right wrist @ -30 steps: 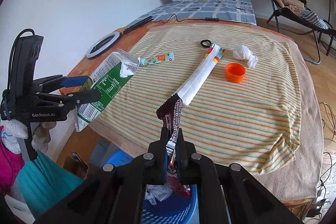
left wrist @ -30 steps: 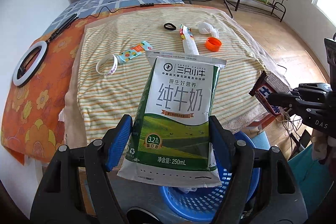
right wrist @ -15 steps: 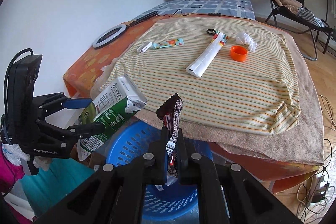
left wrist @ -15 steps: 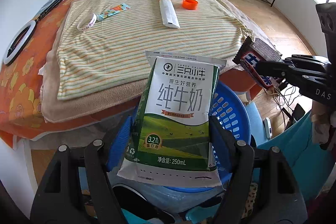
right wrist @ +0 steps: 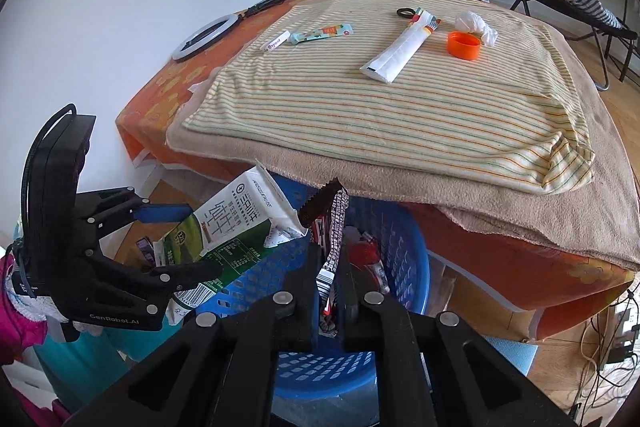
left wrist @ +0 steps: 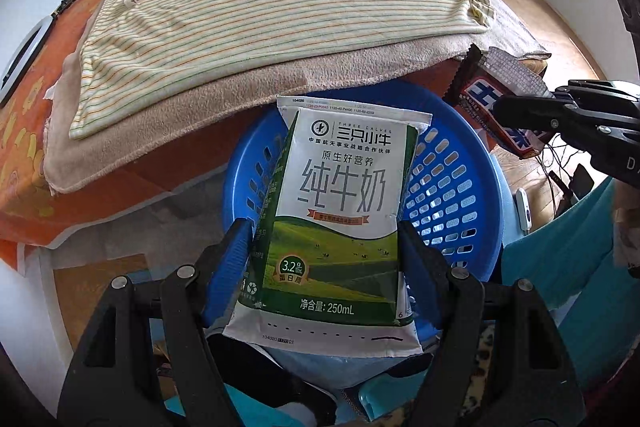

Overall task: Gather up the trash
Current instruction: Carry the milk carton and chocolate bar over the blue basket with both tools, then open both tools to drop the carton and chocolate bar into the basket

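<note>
Above the blue basket (left wrist: pixel 460 187) beside the bed (right wrist: pixel 400 115), a milk carton (left wrist: pixel 340 219) is held across its lower sides by the left gripper (left wrist: pixel 324 251), jaws closed on it; it is judged light and crushable. A thin, limp, probably slippery snack wrapper (right wrist: pixel 332 227) is pinched near its lower end in the nearly shut jaws of the right gripper (right wrist: pixel 330 279).

The carton (left wrist: pixel 332 223) covers most of the basket (left wrist: pixel 452 179) interior in the left wrist view, so the contents there cannot be made out. In the right wrist view the wrapper (right wrist: pixel 330 227) and right gripper (right wrist: pixel 330 283) body screen the basket's near wall, and the bed edge (right wrist: pixel 460 207) hides its far rim. The print on the white band (right wrist: pixel 275 42) is too small to read.
</note>
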A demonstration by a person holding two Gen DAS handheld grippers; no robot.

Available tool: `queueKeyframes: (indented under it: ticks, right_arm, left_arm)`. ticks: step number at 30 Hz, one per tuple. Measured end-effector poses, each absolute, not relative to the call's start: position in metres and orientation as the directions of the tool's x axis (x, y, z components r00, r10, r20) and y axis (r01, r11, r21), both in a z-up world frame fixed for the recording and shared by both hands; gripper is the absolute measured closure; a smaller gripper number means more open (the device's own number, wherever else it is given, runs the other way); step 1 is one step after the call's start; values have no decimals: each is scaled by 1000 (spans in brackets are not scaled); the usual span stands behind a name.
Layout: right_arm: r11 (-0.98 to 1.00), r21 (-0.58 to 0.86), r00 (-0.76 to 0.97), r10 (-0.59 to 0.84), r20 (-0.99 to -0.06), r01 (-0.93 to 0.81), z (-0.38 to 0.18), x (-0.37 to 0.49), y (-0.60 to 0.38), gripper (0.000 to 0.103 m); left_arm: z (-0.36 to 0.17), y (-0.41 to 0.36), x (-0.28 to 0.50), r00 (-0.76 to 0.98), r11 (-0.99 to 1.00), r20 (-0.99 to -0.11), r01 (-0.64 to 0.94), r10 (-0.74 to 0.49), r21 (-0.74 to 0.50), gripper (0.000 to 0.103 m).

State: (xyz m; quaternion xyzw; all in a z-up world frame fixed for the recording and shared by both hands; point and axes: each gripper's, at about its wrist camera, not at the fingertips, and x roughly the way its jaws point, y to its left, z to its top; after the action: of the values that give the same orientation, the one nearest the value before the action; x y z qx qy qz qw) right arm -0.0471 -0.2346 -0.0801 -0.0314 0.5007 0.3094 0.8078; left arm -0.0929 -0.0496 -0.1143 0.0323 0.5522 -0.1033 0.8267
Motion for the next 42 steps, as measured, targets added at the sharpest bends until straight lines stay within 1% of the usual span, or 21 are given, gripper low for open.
queueKeyframes:
  ticks: [9,19,23,25,26,27,29,31,32,33,34,36,37,39,42]
  right_arm:
    - [804,253,271,450,-851,-538,-98,-48,-228,99]
    - [810,251,256,435,-863,-530,-106,-46,-226,99]
    - [816,243,257,424,-868,-525,-108,-46,-226,94]
    - [818,243,256,422,-870,-520,-109,-45,-226,86]
    - [821,243,258,420,-870,-517,-109,-45,-227,76]
    - [822,241,261,419,-870,-516,-109,-46,-227,72]
    - [824,236,262,414,-872,-515,-110,-45,-227,69]
    - [828,233,265,408,-874,-510,-110,-45,-227,60]
    - [830,231,267,406,-874,-507,-110,-44,-227,51]
    - [833,227,270,401,-875,-504,-110,-44,-227,45]
    - [836,224,273,397,-876,-500,-110,-44,-228,44]
    - [843,221,276,390,-878,-491,-110,-42,-229,35]
    - [846,221,277,388,-879,-485,-111,-42,-229,33]
    - [852,223,279,385,-880,-474,-111,-40,-231,25]
    - [859,222,279,379,-882,-462,-112,-39,-232,18]
  left_arm:
    - [-129,-54,-87,336,975,-933,215,-129,-58,28]
    - [-133,-60,-84,328,971,-935,232,-133,-56,27]
    - [-136,-61,-82,320,971,-939,232,-126,-52,27]
    - [-136,-61,-82,320,972,-939,228,-128,-55,27]
    - [-136,-60,-82,321,973,-939,226,-126,-54,26]
    - [-136,-60,-81,319,973,-940,223,-124,-52,23]
    - [-137,-60,-81,317,974,-940,221,-125,-55,21]
    - [-138,-61,-80,314,974,-941,222,-122,-53,21]
    - [-138,-62,-80,314,974,-942,221,-120,-51,21]
    - [-139,-62,-80,313,974,-942,222,-120,-51,21]
    - [-139,-62,-79,313,974,-942,222,-121,-51,21]
    - [-139,-62,-79,313,974,-942,220,-120,-51,21]
    - [-139,-62,-79,313,974,-942,219,-120,-51,21]
    - [-140,-61,-79,314,975,-942,217,-119,-51,21]
    - [-140,-61,-79,314,975,-942,214,-118,-50,21]
